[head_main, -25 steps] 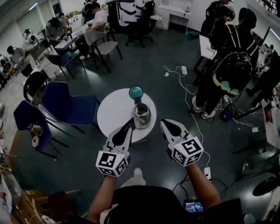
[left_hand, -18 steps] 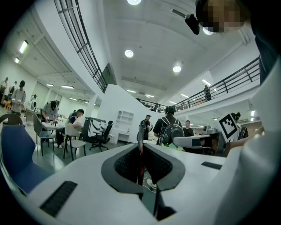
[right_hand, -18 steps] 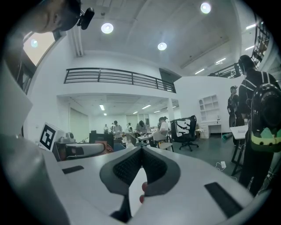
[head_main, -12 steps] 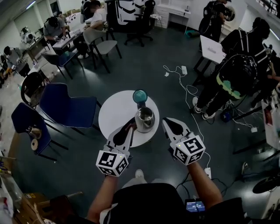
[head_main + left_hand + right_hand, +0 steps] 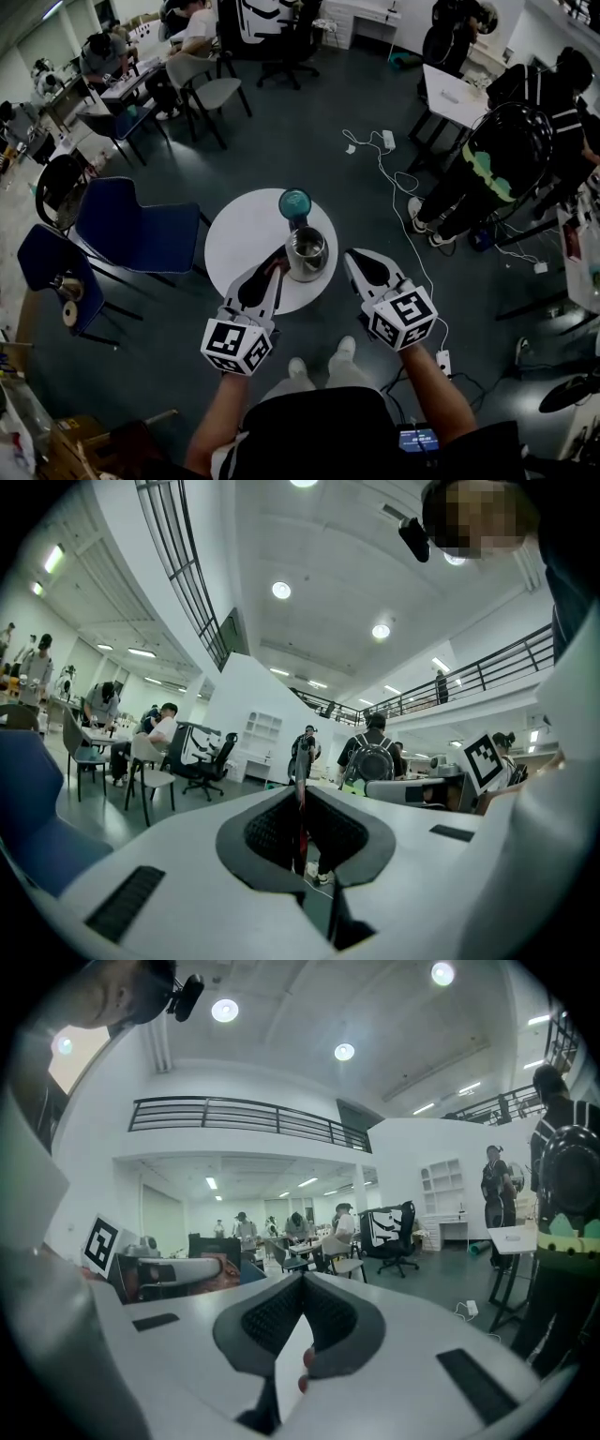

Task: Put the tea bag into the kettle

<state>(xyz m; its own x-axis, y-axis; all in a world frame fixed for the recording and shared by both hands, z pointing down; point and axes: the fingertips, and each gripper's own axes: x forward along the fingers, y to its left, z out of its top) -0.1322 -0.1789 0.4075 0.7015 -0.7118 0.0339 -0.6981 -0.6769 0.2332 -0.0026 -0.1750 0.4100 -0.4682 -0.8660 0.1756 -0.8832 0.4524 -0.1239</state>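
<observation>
Status: task not finished. The tea bag is not in the kettle; judged from the frames, the pick-up is done and the carry and drop are left.

Left tongs (image 5: 279, 261): the jaws are drawn in almost together, with a thin dark-red strip pinched upright between the pads. I take the strip to be the tea bag (image 5: 300, 832) seen edge-on (it could be only its tag or string; too thin to say which). Nothing else is between the jaws. In the head view the tips of these tongs lie just at the left side of the kettle, touching or overlapping its outline. Their height relative to the rim cannot be read from above.

Worktop (image 5: 239, 239): round and white, carrying two things towards its right half.

Kettle (image 5: 307, 253): shiny metal, upright, mouth open to the camera. No tea bag can be made out inside.

Teal round thing (image 5: 294, 201): just behind the kettle, on the far side from the person. Possibly the kettle's lid; I cannot tell.

Right tongs (image 5: 349, 257): the pads meet at the tip and nothing is gripped. They hang just right of the kettle, close to its wall but apart from it.

Left to do, as I judge it: bring the left tongs over the open mouth, part the jaws so the bag falls in, and check that the bag clears the rim and does not hang on the edge.
</observation>
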